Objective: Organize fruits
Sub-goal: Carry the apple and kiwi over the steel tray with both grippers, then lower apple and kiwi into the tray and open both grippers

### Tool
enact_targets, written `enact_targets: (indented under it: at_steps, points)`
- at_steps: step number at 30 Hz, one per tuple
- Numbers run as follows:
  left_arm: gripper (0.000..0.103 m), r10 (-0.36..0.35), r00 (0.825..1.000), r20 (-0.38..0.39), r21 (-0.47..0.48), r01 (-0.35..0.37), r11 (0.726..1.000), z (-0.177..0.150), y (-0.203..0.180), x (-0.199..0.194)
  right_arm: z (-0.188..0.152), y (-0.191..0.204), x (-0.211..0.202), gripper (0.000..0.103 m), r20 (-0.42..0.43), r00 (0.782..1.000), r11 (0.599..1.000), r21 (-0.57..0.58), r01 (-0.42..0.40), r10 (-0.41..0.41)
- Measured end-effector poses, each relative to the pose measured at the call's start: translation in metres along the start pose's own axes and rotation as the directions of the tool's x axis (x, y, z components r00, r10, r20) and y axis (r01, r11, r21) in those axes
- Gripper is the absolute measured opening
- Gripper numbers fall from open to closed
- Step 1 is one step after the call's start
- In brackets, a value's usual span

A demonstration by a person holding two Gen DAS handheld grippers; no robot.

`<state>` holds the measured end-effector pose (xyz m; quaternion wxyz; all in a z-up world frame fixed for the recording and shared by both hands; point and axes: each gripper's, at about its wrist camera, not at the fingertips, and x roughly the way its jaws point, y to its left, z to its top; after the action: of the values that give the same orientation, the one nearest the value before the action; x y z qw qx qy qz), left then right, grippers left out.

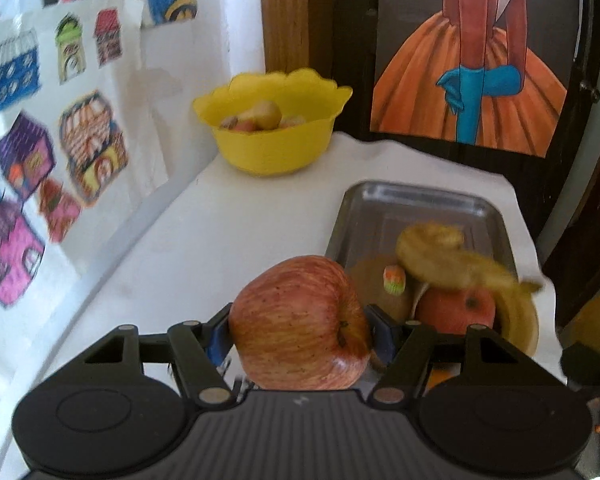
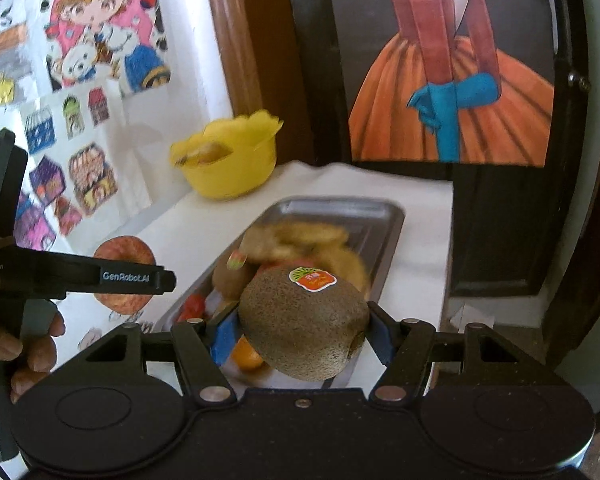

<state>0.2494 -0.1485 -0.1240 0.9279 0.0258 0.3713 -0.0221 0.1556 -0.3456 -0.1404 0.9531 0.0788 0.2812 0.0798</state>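
My left gripper (image 1: 300, 338) is shut on a red streaked apple (image 1: 300, 322), held above the white table. A brown kiwi (image 2: 304, 324) with an orange sticker sits gripped in my right gripper (image 2: 302, 340), just over the near end of a metal tray (image 2: 376, 216). That tray (image 1: 384, 208) holds bananas (image 1: 448, 260), an orange (image 1: 456, 310) and another kiwi (image 1: 380, 292). A yellow bowl (image 1: 272, 148) with fruit inside stands at the table's far left corner. The right wrist view also shows the apple (image 2: 124, 252) behind the left gripper's finger (image 2: 124, 278), and the bowl (image 2: 232, 172).
Drawings cover the wall (image 1: 60, 152) along the table's left side. A dark door with a poster (image 1: 472, 80) stands behind the table. White tabletop (image 1: 220, 232) lies between tray and bowl. A hand (image 2: 28, 344) holds the left gripper's handle.
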Motion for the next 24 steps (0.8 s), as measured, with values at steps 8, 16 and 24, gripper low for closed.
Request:
enact_targets:
  at_steps: [8, 16, 24]
  points:
    - [0.071, -0.038, 0.999, 0.037, 0.036, 0.037, 0.999, 0.041, -0.008, 0.03, 0.041, -0.035, 0.029, 0.066, 0.062, 0.998, 0.999, -0.051, -0.013, 0.016]
    - [0.071, -0.046, 0.999, 0.009, -0.013, 0.046, 0.999, 0.069, -0.009, 0.067, 0.068, -0.054, 0.074, 0.066, 0.084, 0.995, 0.996, -0.078, -0.041, 0.048]
    - [0.071, -0.052, 0.999, -0.016, 0.003, 0.052, 0.999, 0.08, -0.024, 0.099, 0.077, -0.064, 0.117, 0.066, 0.049, 0.996, 0.99, -0.122, -0.066, 0.073]
